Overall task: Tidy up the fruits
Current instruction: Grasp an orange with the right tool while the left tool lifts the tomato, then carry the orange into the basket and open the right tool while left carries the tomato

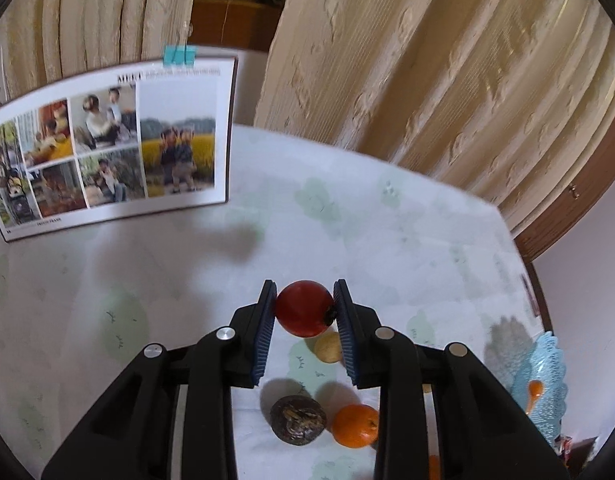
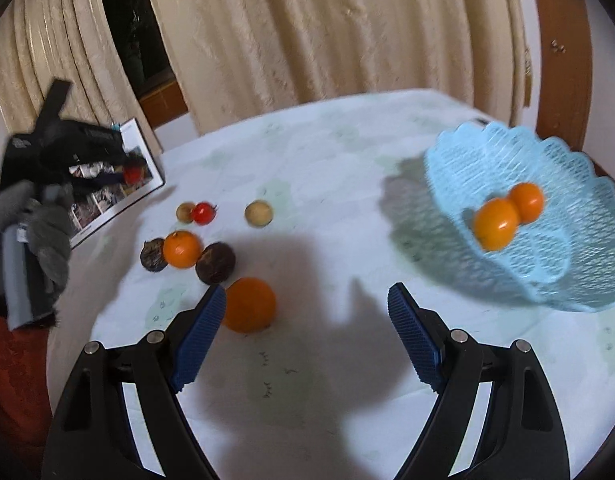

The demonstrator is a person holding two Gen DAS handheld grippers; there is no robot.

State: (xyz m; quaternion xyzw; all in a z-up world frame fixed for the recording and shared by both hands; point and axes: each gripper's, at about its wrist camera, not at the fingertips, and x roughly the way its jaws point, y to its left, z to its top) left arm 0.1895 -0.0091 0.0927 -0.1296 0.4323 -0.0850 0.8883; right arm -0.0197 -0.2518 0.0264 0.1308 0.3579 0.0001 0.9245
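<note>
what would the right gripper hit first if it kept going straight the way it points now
Probably nothing but the bare tablecloth. The open right gripper aims between the large orange, just by its left jaw, and the blue basket off to its right. Depth is unclear.

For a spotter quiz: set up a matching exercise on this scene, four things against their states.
Things:
1. left gripper
2. right gripper
3. basket
4. big orange

States:
A. holds two orange fruits
B. on the table by a blue pad
C. shut on a red fruit
D. open, nothing between its pads

Pairs: 1-C, 2-D, 3-A, 4-B
</note>
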